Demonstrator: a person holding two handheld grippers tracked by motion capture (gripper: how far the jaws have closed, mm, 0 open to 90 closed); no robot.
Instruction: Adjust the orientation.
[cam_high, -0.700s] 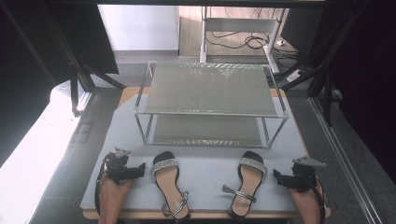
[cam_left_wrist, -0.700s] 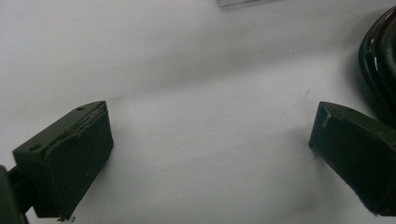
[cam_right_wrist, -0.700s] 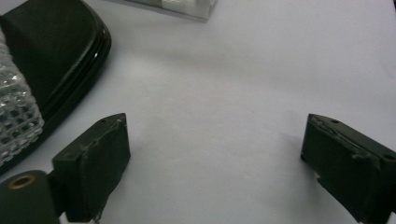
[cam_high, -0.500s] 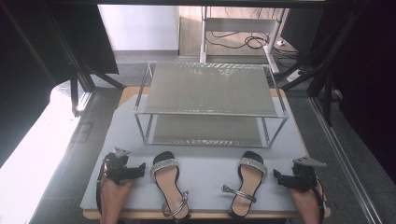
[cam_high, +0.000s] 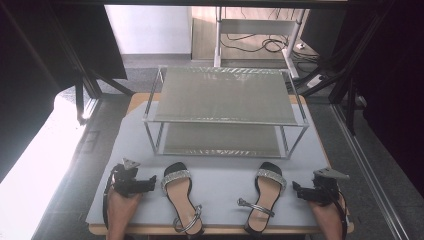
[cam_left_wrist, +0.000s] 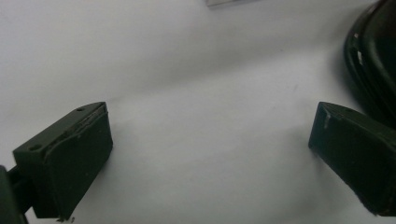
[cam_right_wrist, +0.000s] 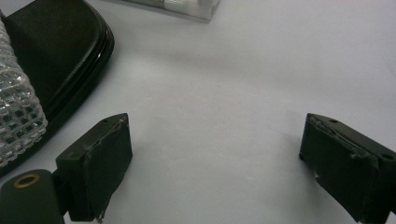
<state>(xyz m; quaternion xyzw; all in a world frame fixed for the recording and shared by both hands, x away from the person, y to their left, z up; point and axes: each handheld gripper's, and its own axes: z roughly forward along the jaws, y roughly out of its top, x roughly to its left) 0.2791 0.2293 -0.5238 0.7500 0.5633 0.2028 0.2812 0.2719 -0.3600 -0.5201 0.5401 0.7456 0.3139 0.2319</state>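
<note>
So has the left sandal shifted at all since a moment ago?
No. The left sandal lies in the same spot on the grey mat, its toe just as far from the shoe rack leg as before.

Two black sandals (cam_high: 182, 197) (cam_high: 265, 195) between left gripper (cam_high: 150, 184) and right gripper (cam_high: 296, 189), before shoe rack (cam_high: 225, 95).

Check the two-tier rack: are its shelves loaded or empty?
Empty. Both shelves of the rack are bare, and both sandals, left and right, lie on the mat in front.
</note>
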